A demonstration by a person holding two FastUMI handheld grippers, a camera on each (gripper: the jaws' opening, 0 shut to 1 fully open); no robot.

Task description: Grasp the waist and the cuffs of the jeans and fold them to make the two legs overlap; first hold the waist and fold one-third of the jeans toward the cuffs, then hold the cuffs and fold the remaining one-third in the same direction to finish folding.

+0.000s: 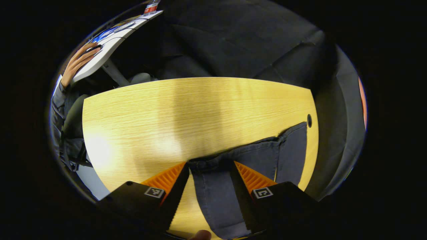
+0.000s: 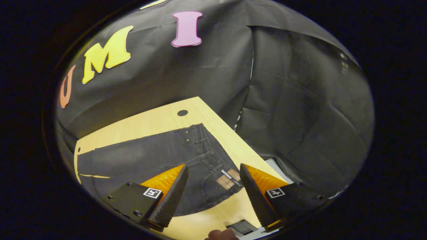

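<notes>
Pale wood table (image 1: 140,113) runs across the middle of both views, with the booth's black cloth wall (image 2: 206,73) behind it. My jeans (image 2: 150,156) lie flat on that table. In the right gripper view they stretch from the lower centre out to the left edge of the frame, waist and back pocket at the lower centre and legs running off left. In the left gripper view the cuff end (image 1: 213,186) sits at the bottom centre, with more denim reaching toward the right edge of the table.

My left gripper (image 1: 210,166) is spread wide, its fingers standing either side of the cuff hem and pinching nothing. My right gripper (image 2: 213,170) is likewise spread, hovering over the waist near the leather patch (image 2: 225,181), closed on nothing that I can see.

At the upper left of the left gripper view, a person's hand (image 1: 78,61) rests on a white desk edge (image 1: 106,50).

I judge this to be the very first step: the legs seem not yet overlapped. Next I should lower both grippers, bite the near waist edge and near cuff together, then carry them across onto the far leg.
</notes>
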